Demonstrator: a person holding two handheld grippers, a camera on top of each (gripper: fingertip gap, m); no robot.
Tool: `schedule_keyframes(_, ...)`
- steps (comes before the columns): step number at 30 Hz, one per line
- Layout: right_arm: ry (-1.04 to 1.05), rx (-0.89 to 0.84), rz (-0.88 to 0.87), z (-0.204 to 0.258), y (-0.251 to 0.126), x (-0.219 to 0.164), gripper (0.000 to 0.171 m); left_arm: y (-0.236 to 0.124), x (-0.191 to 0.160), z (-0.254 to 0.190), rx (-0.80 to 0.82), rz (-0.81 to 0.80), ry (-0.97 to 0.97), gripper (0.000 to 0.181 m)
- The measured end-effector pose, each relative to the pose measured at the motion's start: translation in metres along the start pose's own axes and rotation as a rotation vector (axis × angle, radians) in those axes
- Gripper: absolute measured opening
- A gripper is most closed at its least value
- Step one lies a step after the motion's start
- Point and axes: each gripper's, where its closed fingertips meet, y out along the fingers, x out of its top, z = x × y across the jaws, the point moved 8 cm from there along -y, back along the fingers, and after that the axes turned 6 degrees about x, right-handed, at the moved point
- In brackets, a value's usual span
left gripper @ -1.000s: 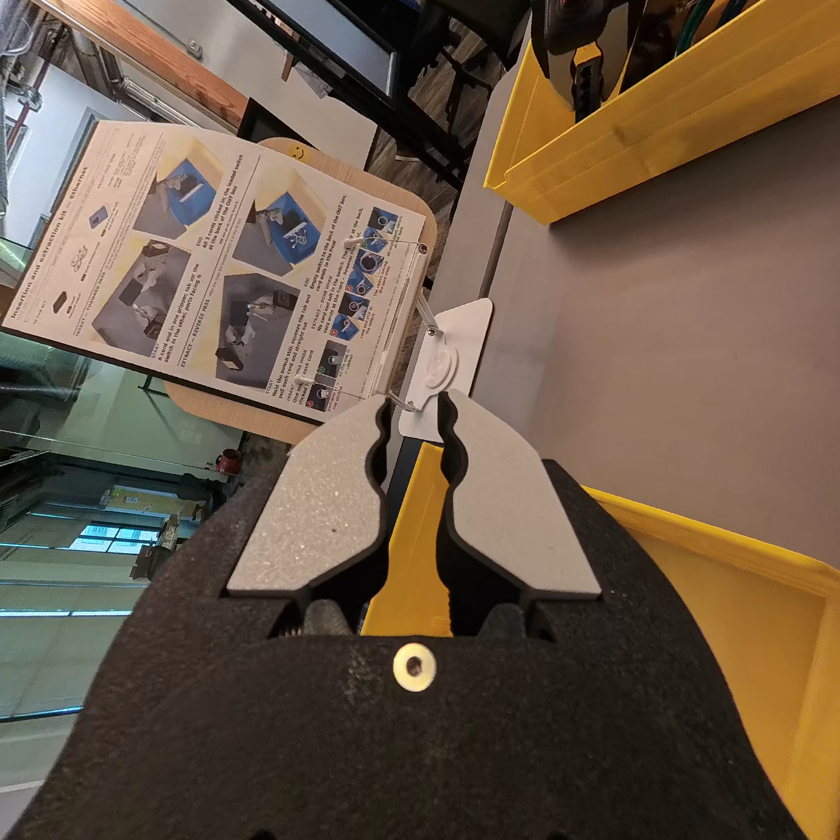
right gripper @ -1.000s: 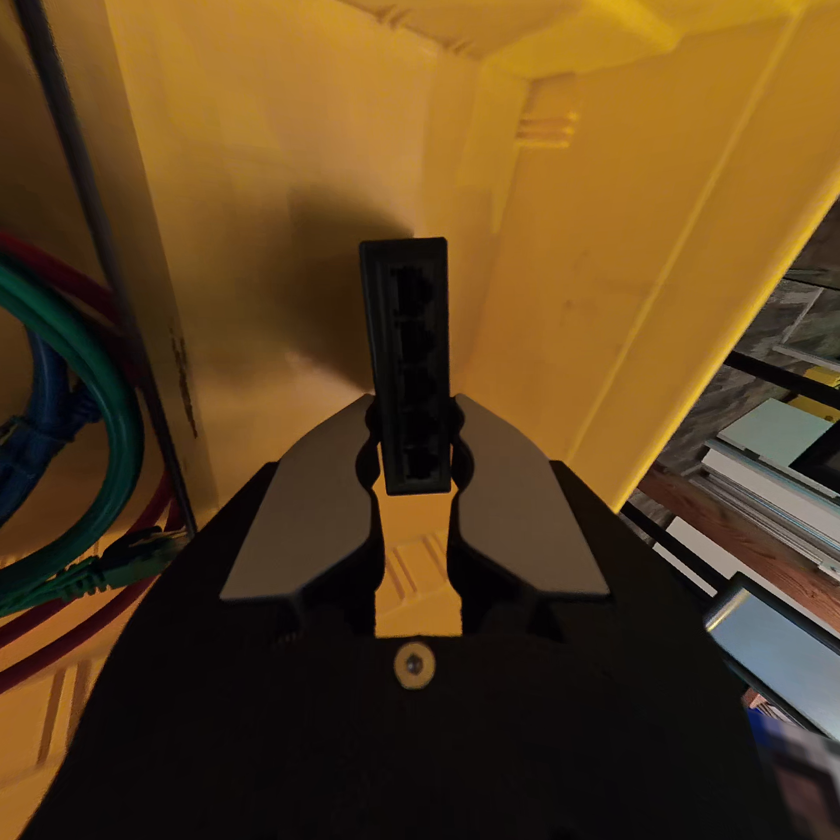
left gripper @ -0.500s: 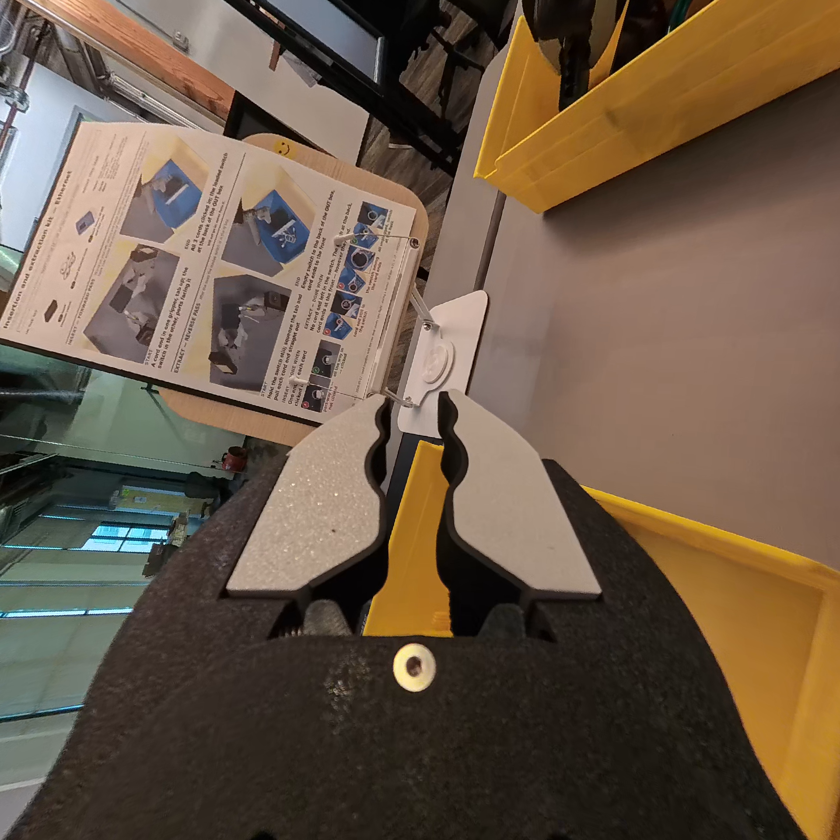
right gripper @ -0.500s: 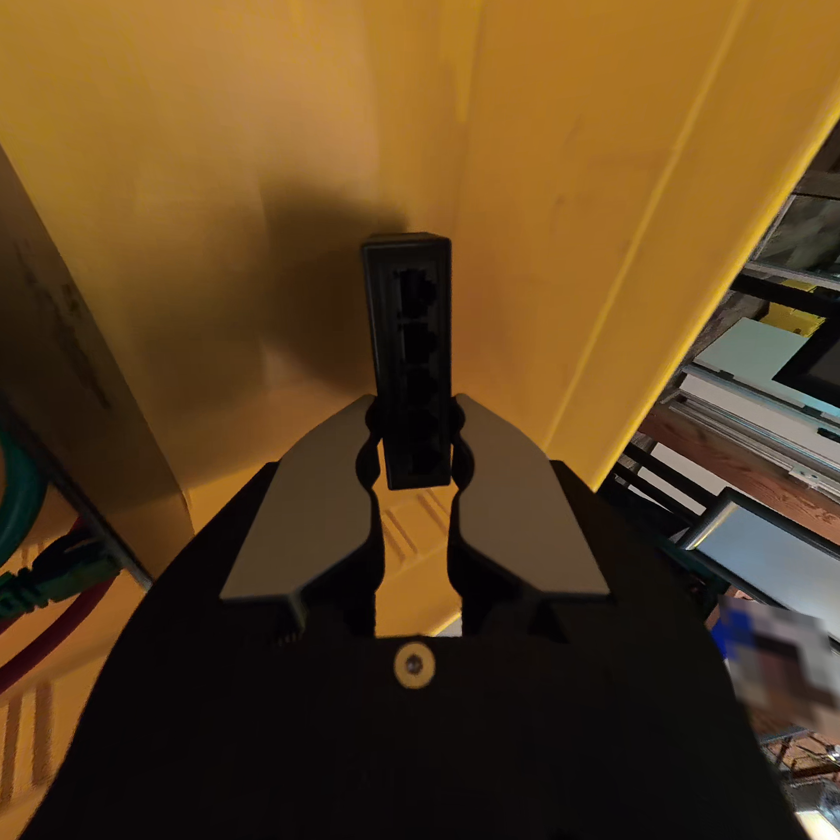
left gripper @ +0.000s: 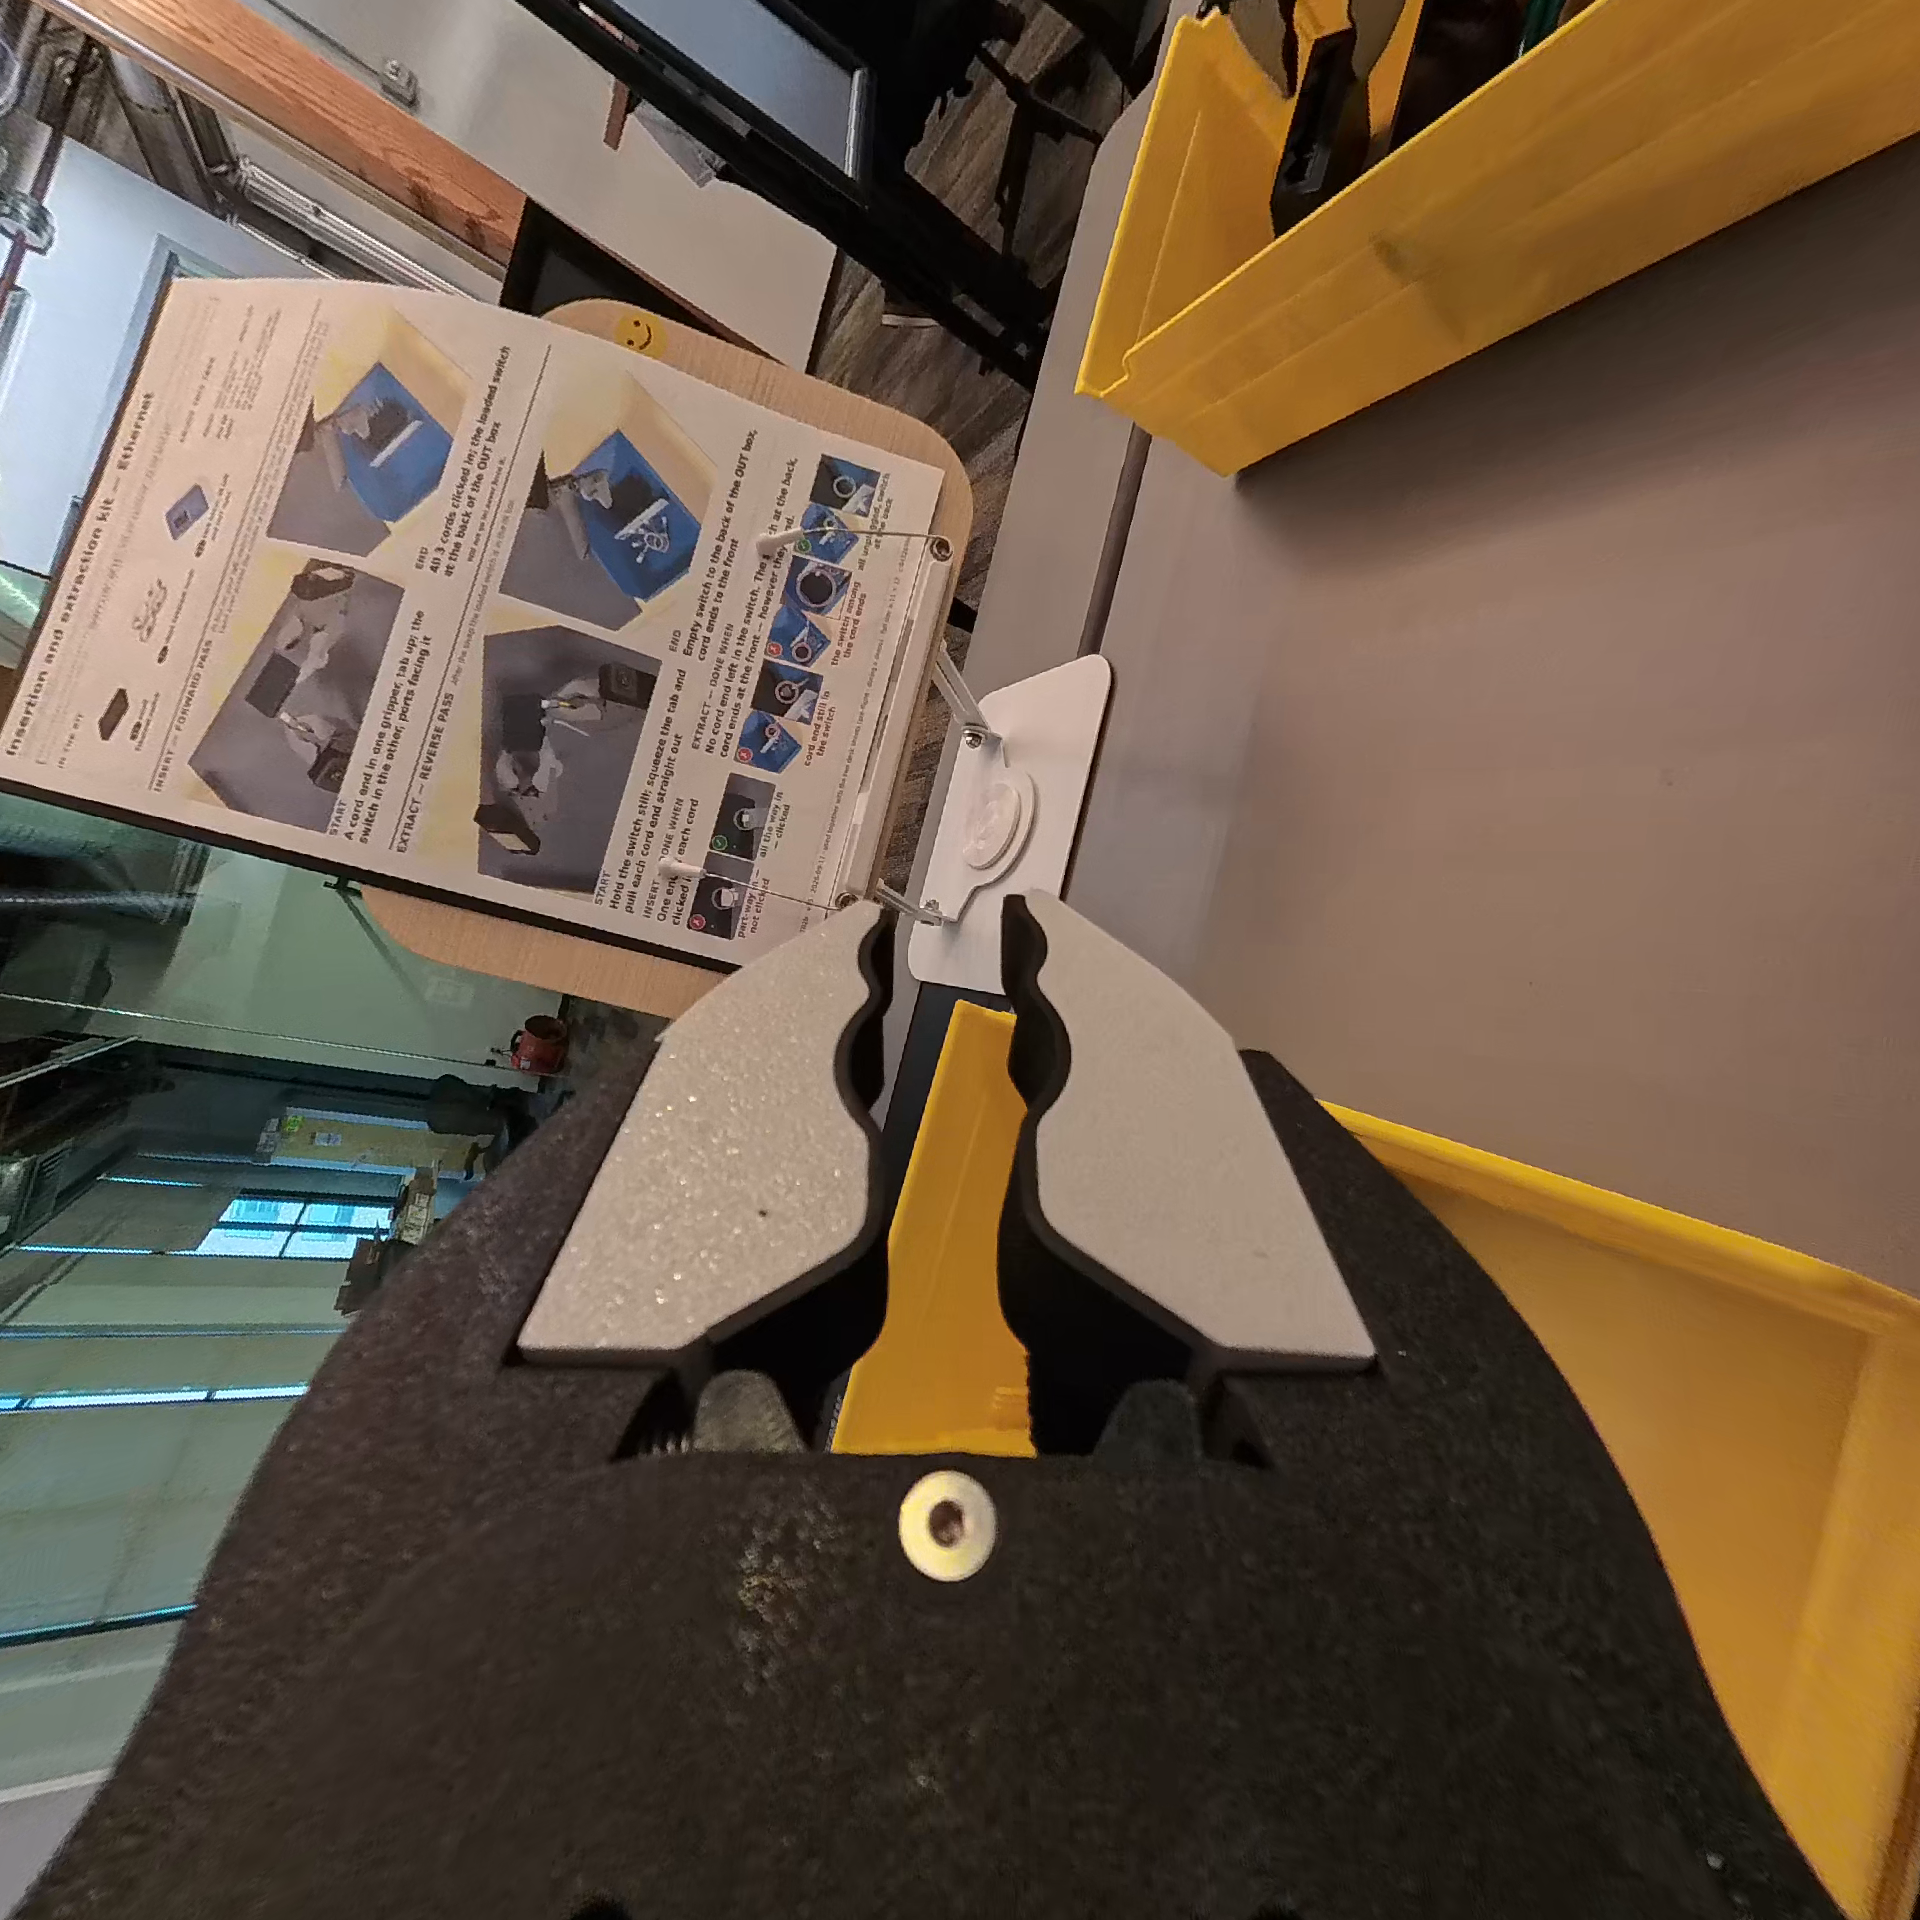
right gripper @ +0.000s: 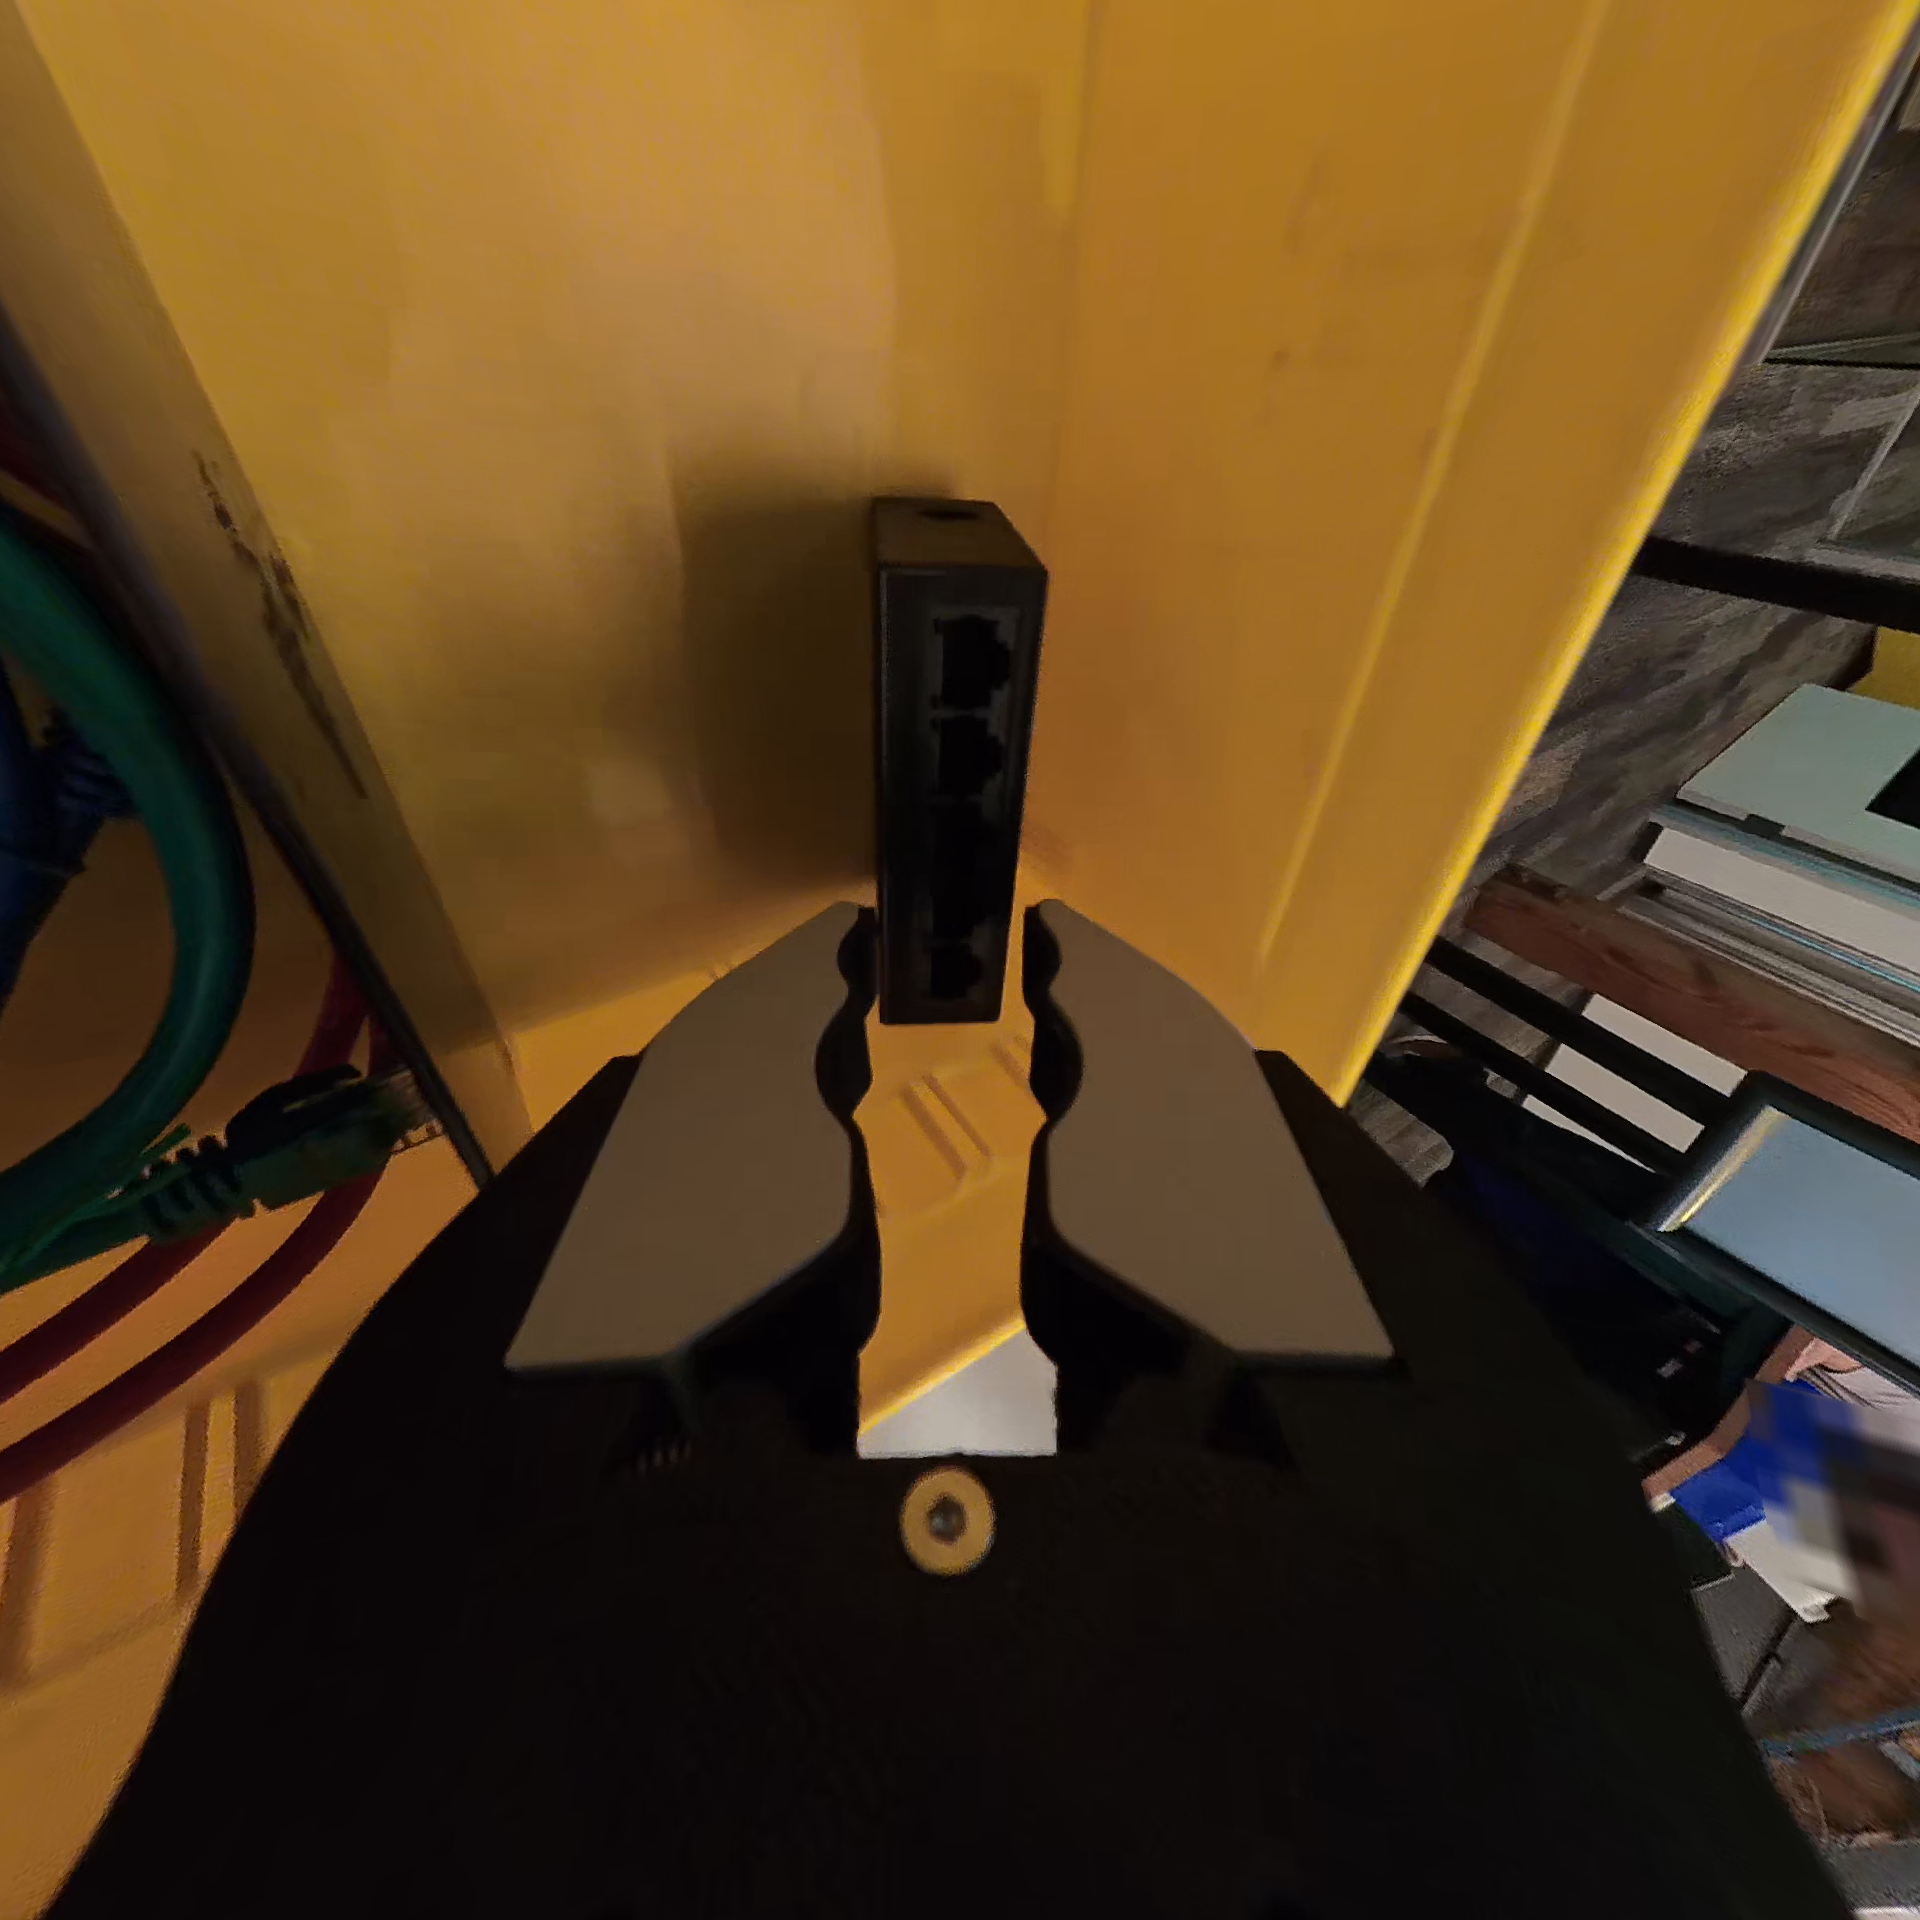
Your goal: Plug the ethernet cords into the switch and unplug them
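A black ethernet switch (right gripper: pixel 956 769) stands on end in the corner of a yellow bin (right gripper: pixel 1247 416), its ports facing me. My right gripper (right gripper: pixel 948 920) is open, with a finger on each side of the switch's lower end and a small gap at both sides. Green (right gripper: pixel 197 831), red (right gripper: pixel 208 1299) and blue (right gripper: pixel 52 810) ethernet cords lie behind a divider to the left, the green plug (right gripper: pixel 312 1132) loose. My left gripper (left gripper: pixel 948 920) is empty, its fingers a little apart, above the corner of a second yellow bin (left gripper: pixel 1662 1455).
A grey table (left gripper: pixel 1507 779) runs between the near bin and the far yellow bin (left gripper: pixel 1403 260), where the right gripper (left gripper: pixel 1320 104) shows. An instruction sheet on a wooden board (left gripper: pixel 468 623) stands on a white base (left gripper: pixel 1008 821) at the table's edge. Shelving (right gripper: pixel 1714 935) lies beyond the bin. My hands' fingertips stand some 50 cm from each other. My right gripper's tips are some 8 cm from the green plug (right gripper: pixel 312 1132).
My right gripper has opened and let go of the switch, which now stands by itself in the bin corner. The left gripper has barely shifted.
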Motion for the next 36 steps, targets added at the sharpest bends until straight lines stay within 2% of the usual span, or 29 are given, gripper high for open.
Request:
schedule_keyframes(8, 0.003, 0.073, 0.009, 0.005, -0.002, 0.0, 0.025, -0.004, 0.002, 0.002, 0.009, -0.009, -0.001, 0.02)
schedule_keyframes(10, 0.02, 0.1, 0.018, 0.004, -0.005, -0.002, 0.018, -0.005, 0.002, 0.002, 0.009, -0.01, 0.001, 0.02)
schedule_keyframes(12, 0.043, 0.087, 0.021, -0.003, -0.018, -0.006, 0.015, -0.006, 0.003, 0.002, 0.012, -0.01, 0.002, 0.02)
schedule_keyframes(15, 0.139, 0.0, -0.068, -0.018, -0.063, -0.01, 0.019, -0.009, 0.003, 0.004, 0.015, -0.02, -0.003, 0.02)
schedule_keyframes(20, 0.358, -0.394, -0.448, -0.003, -0.141, -0.014, 0.025, -0.021, -0.006, 0.02, 0.07, 0.008, -0.046, 0.02)
schedule_keyframes(21, 0.432, -0.491, -0.52, 0.003, -0.15, -0.02, 0.025, -0.025, -0.009, 0.026, 0.097, 0.022, -0.09, 0.019)
schedule_keyframes(23, 0.622, -0.6, -0.7, 0.014, -0.161, -0.035, 0.026, -0.031, -0.022, 0.052, 0.249, 0.12, -0.303, 0.02)
schedule_keyframes(25, 0.863, -0.56, -0.972, 0.01, -0.17, -0.045, 0.048, -0.042, -0.042, 0.077, 0.402, 0.147, -0.537, 0.02)
schedule_keyframes(26, 1.002, -0.479, -1.132, 0.002, -0.175, -0.048, 0.053, -0.047, -0.052, 0.084, 0.408, 0.121, -0.64, 0.02)
schedule_keyframes(28, 1.155, -0.287, -1.386, -0.007, -0.181, -0.048, 0.047, -0.054, -0.072, 0.091, 0.317, 0.08, -0.85, 0.023)
schedule_keyframes(29, 1.18, -0.24, -1.439, -0.007, -0.181, -0.046, 0.044, -0.057, -0.083, 0.092, 0.253, 0.085, -0.942, 0.024)
schedule_keyframes(31, 1.209, -0.28, -1.364, -0.001, -0.174, -0.048, 0.044, -0.064, -0.104, 0.095, 0.203, 0.124, -1.075, 0.029)
schedule_keyframes(33, 1.187, -0.341, -1.193, 0.006, -0.168, -0.052, 0.051, -0.073, -0.119, 0.101, 0.227, 0.12, -1.16, 0.031)
schedule_keyframes(36, 1.223, -0.306, -0.939, 0.013, -0.157, -0.065, 0.056, -0.082, -0.132, 0.1, 0.208, 0.171, -1.201, 0.035)
